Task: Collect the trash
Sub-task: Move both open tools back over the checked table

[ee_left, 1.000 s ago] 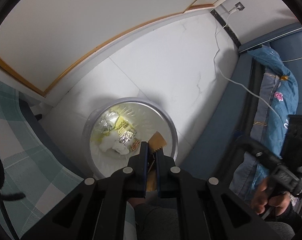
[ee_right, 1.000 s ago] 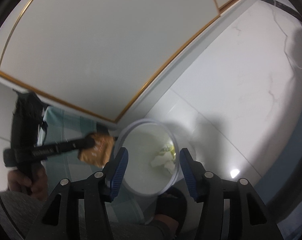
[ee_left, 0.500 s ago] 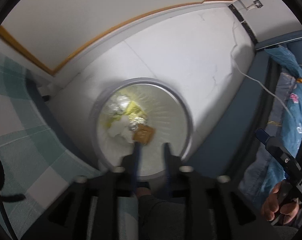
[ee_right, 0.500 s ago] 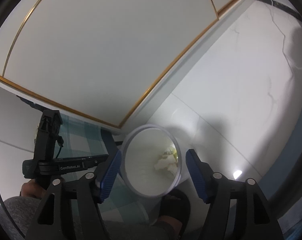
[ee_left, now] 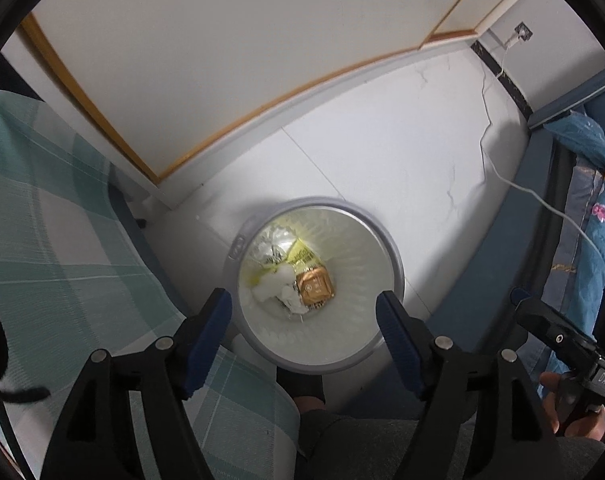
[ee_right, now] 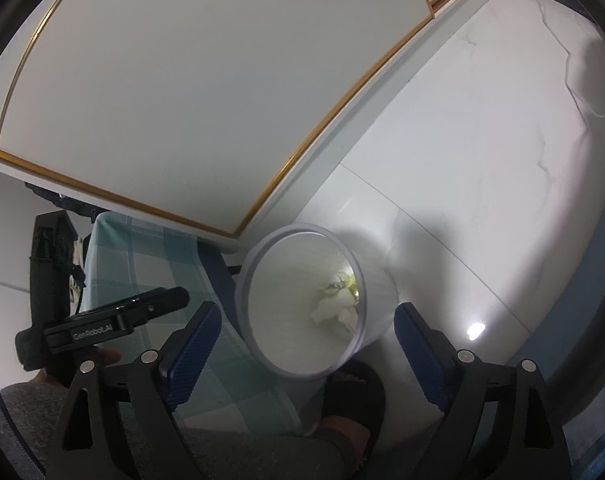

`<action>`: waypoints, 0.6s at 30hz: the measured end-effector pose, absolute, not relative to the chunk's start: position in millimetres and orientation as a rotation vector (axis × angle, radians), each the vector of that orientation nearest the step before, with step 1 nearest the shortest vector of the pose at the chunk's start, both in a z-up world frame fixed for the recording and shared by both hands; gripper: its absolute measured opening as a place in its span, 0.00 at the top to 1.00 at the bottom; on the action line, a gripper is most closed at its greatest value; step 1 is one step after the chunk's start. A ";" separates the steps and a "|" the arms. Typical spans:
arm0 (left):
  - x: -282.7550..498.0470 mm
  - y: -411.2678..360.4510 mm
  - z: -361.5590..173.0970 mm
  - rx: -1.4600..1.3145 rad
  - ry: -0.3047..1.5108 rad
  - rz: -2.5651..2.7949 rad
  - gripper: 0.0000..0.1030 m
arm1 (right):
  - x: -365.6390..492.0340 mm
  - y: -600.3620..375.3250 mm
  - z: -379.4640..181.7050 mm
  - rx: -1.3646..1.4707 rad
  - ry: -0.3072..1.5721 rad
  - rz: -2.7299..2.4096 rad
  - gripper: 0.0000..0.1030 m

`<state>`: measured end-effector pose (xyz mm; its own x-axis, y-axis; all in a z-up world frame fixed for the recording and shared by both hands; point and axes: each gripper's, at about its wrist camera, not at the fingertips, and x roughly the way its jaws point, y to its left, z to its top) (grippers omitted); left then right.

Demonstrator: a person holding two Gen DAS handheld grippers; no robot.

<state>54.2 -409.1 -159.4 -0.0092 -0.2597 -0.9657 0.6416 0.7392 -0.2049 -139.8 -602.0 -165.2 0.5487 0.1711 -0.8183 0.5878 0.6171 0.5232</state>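
Note:
A white round trash bin [ee_left: 386, 248] stands on the floor below me. Inside lie a brown square wrapper [ee_left: 314, 288], white crumpled tissue [ee_left: 272, 288] and yellow and silver wrappers [ee_left: 280, 246]. My left gripper [ee_left: 304, 330] is open and empty above the bin's near rim. In the right wrist view the bin [ee_right: 270, 280] sits between the fingers of my right gripper [ee_right: 306, 340], which is open and empty. The left gripper [ee_right: 114, 322] shows at the left of that view.
A table edge with a teal checked cloth [ee_left: 62, 240] lies left of the bin. A white wall with gold trim [ee_left: 262, 112] is behind. A blue bed [ee_left: 582, 184] and a white cable [ee_left: 542, 200] are at the right. A foot in a dark slipper [ee_right: 354, 388] is near the bin.
My left gripper opened and let go of the brown wrapper, which dropped into the bin. The left gripper then rose and opened wider. The right gripper stayed open.

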 end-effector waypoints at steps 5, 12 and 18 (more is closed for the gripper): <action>55.2 -399.2 -141.1 0.316 1.357 -0.704 0.31 | -140.0 -600.0 -148.0 0.875 0.964 -0.299 0.09; 55.8 -367.0 -94.6 0.229 1.213 -0.629 0.31 | -138.0 -592.3 -101.1 0.804 0.891 -0.299 0.07; 55.9 -322.9 -45.0 0.176 1.072 -0.548 0.31 | -132.3 -573.8 -44.1 0.730 0.782 -0.289 0.07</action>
<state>55.9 -322.9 -45.0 0.3606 -0.3393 -0.8688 0.5058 0.8538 -0.1235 -132.3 -573.8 -44.1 0.6869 0.0241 -0.7263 0.4907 0.7219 0.4880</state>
